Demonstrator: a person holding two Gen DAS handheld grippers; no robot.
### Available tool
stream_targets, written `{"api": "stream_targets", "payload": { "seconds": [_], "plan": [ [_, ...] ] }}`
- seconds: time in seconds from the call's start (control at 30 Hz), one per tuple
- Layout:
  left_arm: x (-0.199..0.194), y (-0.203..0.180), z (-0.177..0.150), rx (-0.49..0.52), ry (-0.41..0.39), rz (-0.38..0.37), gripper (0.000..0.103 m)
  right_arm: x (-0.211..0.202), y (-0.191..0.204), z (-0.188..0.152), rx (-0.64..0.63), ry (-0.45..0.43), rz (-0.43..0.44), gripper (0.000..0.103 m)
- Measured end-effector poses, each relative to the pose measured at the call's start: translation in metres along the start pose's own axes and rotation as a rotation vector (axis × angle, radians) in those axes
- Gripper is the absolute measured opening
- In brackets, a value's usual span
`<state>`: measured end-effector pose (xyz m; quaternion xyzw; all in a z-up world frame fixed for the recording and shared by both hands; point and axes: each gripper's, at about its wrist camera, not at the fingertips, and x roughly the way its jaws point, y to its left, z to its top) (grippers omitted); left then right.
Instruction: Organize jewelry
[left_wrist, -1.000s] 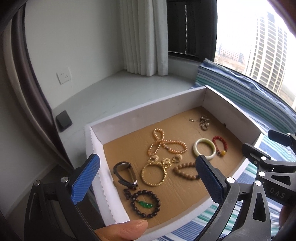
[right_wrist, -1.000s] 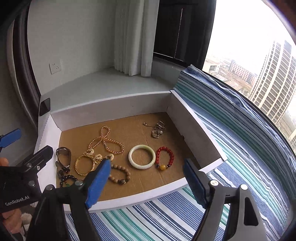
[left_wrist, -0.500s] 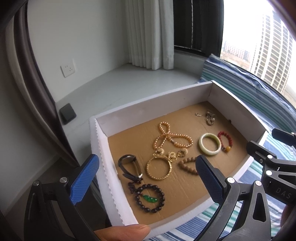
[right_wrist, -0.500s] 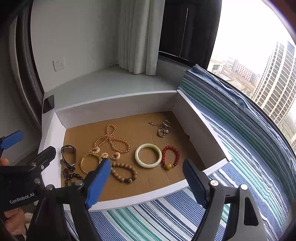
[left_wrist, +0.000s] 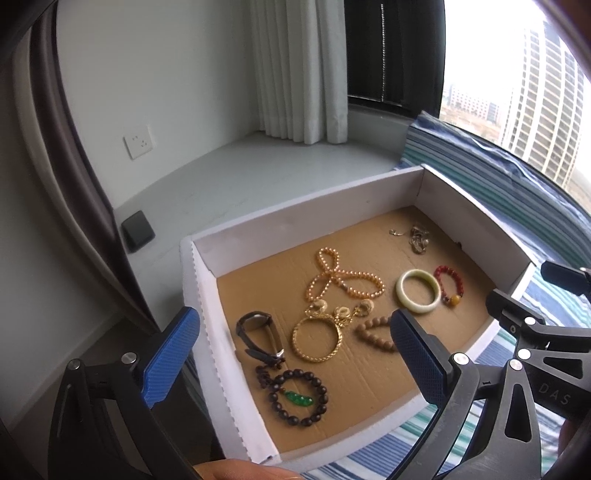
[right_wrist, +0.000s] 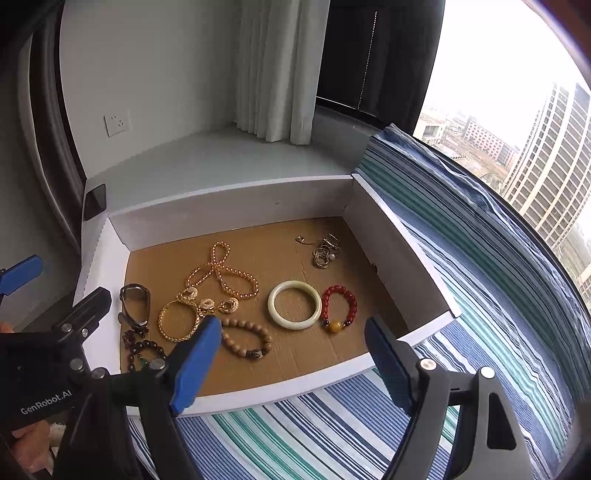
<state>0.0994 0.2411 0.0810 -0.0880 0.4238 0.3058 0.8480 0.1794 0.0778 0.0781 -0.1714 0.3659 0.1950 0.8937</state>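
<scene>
Claws (right_wrist: 291, 363) gape above the box's (right_wrist: 236, 214) bracelets (right_wrist: 294, 309).

A white box (right_wrist: 236, 216) with a brown cardboard floor sits on blue, green and white striped bedding (right_wrist: 480, 258). Inside: a pale jade bangle (right_wrist: 294, 304), red bead bracelet (right_wrist: 340, 306), gold chain bracelet (left_wrist: 317, 338).

A white curtain (left_wrist: 299, 70) hangs in the corner above a grey sill (left_wrist: 258, 173). A wall socket (left_wrist: 138, 141) sits left of it, with a small black pad (left_wrist: 137, 231) lower down. Striped fabric (right_wrist: 498, 258) runs along the window, and tower blocks (right_wrist: 546, 166) stand outside.
</scene>
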Motion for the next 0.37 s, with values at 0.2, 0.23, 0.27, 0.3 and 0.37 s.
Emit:
{"api": "stream_targets", "payload": {
  "seconds": [0.2, 0.23, 0.27, 0.3, 0.37],
  "plan": [
    [0.0047, 0.0007, -0.0012, -0.011, 0.009, -0.008, 0.102, 0.0027, 0.0025, 0.0007, -0.013, -0.001, -0.013, 0.082],
    [0.0047, 0.0012, -0.0016, -0.015, 0.009, -0.016, 0.102, 0.0039, 0.0024, 0.0008, -0.011, 0.000, -0.014, 0.082],
    [0.0042, 0.0013, -0.0020, -0.018, 0.006, -0.017, 0.102, 0.0049, 0.0023, 0.0009, -0.009, 0.002, -0.012, 0.082],
    [0.0033, 0.0010, -0.0022, -0.018, -0.003, -0.014, 0.102, 0.0059, 0.0023, 0.0008, -0.008, 0.003, -0.011, 0.082],
    [0.0008, -0.0002, -0.0021, -0.011, -0.021, -0.002, 0.102, 0.0075, 0.0024, 0.0006, -0.007, 0.007, -0.009, 0.082]
  ]
}}
